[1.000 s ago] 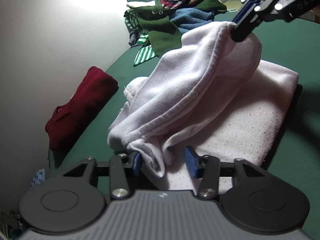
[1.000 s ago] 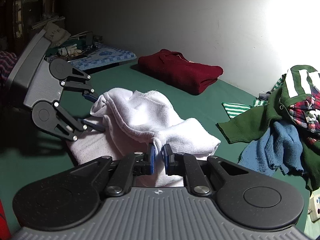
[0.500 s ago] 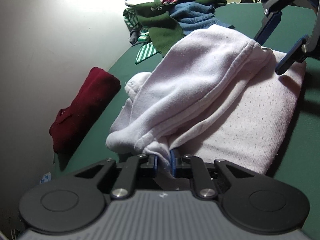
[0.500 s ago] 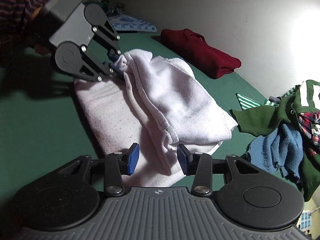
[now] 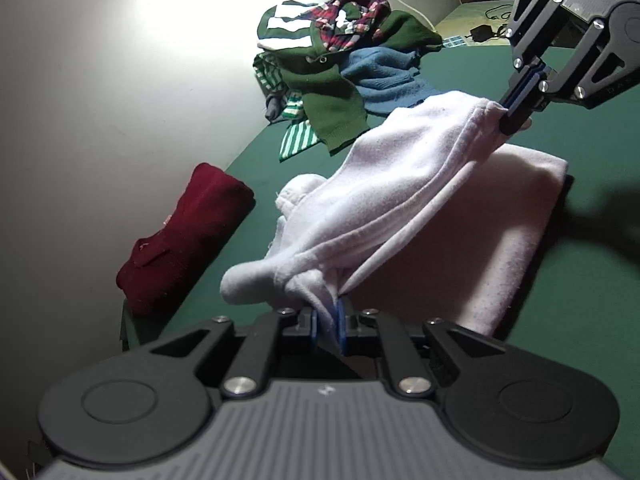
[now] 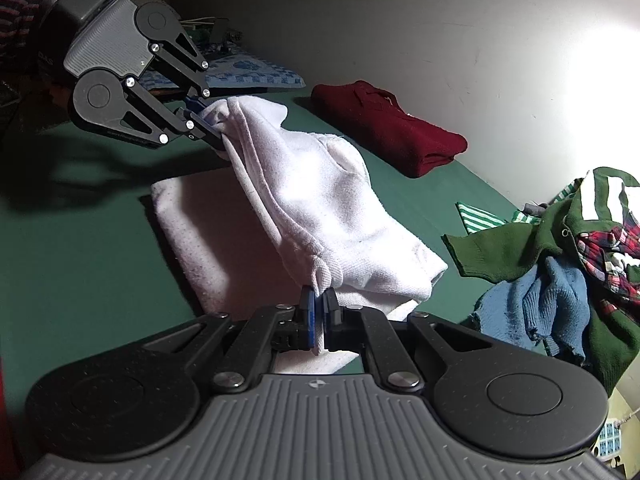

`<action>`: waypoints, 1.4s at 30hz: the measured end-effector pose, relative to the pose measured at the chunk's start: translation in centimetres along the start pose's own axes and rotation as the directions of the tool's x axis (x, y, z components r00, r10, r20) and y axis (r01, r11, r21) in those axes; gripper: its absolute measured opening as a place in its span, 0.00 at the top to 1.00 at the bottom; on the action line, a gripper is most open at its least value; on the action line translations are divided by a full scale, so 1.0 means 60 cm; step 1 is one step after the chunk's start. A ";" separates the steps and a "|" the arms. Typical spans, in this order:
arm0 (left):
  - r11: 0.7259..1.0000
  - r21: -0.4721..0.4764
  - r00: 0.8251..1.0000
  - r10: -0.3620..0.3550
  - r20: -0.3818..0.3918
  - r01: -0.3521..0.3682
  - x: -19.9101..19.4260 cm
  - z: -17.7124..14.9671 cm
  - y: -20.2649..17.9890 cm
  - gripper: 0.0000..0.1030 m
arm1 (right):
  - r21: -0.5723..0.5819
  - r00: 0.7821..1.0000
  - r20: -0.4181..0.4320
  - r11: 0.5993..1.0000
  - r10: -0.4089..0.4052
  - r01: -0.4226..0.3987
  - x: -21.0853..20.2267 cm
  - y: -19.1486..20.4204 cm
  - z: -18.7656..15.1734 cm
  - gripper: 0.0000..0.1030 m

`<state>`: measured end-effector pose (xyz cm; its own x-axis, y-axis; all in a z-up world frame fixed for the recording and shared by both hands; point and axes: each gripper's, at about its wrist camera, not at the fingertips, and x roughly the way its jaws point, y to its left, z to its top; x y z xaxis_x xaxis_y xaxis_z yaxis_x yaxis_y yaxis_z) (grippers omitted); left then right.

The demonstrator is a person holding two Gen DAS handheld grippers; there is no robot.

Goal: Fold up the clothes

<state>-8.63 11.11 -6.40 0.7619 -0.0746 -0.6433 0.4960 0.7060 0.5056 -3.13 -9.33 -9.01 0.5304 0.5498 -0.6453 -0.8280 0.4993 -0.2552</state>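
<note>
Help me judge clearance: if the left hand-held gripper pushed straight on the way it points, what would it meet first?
Probably the white garment its jaws are closing on, a fold between them; past that, likely the green surface, though depth is unclear.

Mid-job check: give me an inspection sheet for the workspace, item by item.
Surface: green table cover, bare around the garment.
Job's things: white garment, half folded, upper layer lifted between both grippers.
Clutter: folded red sweater; unfolded clothes pile.
Grippers: left gripper closing, cloth pinched; right gripper shut on the other end.
Cables: black cable and plug beyond the table.
Surroundings: pale wall, glare spot.
</note>
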 end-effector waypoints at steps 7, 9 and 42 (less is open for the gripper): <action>0.997 0.041 0.996 -0.071 -0.050 0.073 -0.005 -0.027 -0.050 0.91 | -0.038 0.997 -0.065 0.998 0.046 -0.048 0.004 0.035 -0.020 0.97; 0.996 0.043 0.996 -0.071 -0.055 0.074 -0.002 -0.031 -0.061 0.91 | -0.038 0.996 -0.075 0.998 0.037 -0.040 0.008 0.042 -0.027 0.97; 0.737 -0.557 0.901 -0.432 0.047 0.383 0.017 -0.059 0.052 0.89 | 0.522 0.995 -0.101 0.852 0.008 0.046 0.009 -0.036 -0.021 0.95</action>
<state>-7.79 15.71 -7.48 0.4911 -0.4052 -0.7711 0.4256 0.8840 -0.1935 -1.29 -10.97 -9.72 0.5030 0.4831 -0.7167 -0.5857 0.8003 0.1284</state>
